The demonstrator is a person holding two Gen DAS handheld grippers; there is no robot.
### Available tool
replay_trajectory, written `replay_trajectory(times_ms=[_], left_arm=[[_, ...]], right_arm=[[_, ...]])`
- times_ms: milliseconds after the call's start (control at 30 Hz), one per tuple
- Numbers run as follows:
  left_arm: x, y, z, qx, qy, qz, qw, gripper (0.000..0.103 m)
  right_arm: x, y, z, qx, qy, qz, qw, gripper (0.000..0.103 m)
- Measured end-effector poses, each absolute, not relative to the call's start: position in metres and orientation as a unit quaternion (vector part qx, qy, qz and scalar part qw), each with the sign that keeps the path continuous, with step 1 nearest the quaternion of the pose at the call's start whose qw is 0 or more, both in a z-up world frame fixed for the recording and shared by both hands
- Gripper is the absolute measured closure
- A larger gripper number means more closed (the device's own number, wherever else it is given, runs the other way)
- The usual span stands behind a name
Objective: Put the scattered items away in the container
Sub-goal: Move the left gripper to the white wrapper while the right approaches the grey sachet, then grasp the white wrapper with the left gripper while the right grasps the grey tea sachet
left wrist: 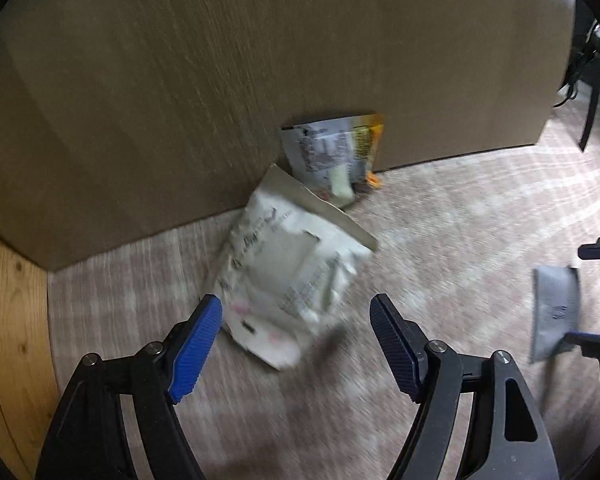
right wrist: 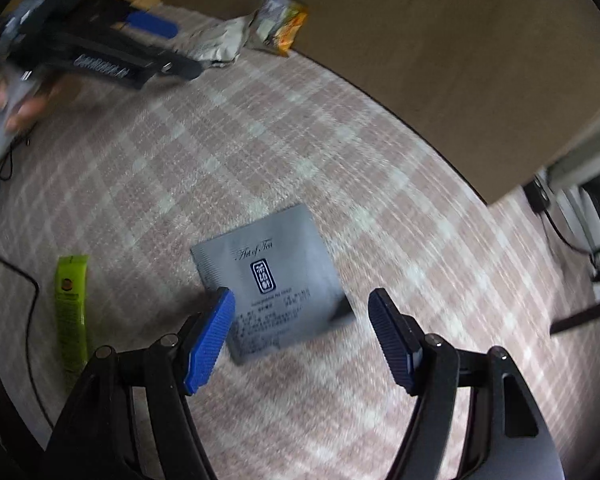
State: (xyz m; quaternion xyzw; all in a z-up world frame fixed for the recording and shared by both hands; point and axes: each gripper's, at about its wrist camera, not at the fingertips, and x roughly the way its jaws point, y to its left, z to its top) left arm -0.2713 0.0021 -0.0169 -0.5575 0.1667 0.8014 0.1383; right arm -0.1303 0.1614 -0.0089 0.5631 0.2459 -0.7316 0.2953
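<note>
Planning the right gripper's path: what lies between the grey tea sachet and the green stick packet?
Only bare checked cloth between grey tea sachet and green stick packet, per the right wrist view.

We see our right gripper [right wrist: 302, 320] at the bottom of the frame, jaws spread wide over a grey tea sachet [right wrist: 270, 280] lying flat on the checked cloth [right wrist: 180, 168]. A green stick packet [right wrist: 72, 312] lies at lower left. At upper left, our left gripper [right wrist: 100, 48] sits near crumpled packets [right wrist: 256, 28] beside a brown box [right wrist: 440, 60].
</note>
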Motion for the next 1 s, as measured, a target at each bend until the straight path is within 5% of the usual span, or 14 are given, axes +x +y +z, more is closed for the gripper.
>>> replay_trajectory(times_ms=[267,433,533,600,700,1000], left_arm=[[-0.294,0.000,-0.031,-0.559,0.132,0.800,0.170,0.015],[-0.284,-0.001,-0.029,-0.545,0.122,0.811,0.174,0.033],[-0.278,-0.001,-0.025,-0.543,0.122,0.815,0.161,0.047],[-0.274,0.000,-0.023,-0.542,0.120,0.817,0.157,0.050],[-0.266,0.000,-0.020,-0.538,0.110,0.822,0.149,0.056],[-0.232,0.001,-0.009,-0.539,0.081,0.826,0.142,0.062]], right_arm=[[-0.144,0.150,-0.021,0.568,0.241,-0.716,0.326,0.013],[-0.137,0.136,-0.023,0.561,0.261,-0.713,0.331,0.009],[-0.136,0.136,-0.021,0.565,0.256,-0.714,0.325,0.016],[-0.134,0.137,-0.015,0.565,0.250,-0.718,0.320,0.042],[-0.132,0.140,-0.011,0.576,0.234,-0.717,0.317,0.053],[-0.119,0.161,-0.003,0.588,0.170,-0.735,0.290,0.068]])
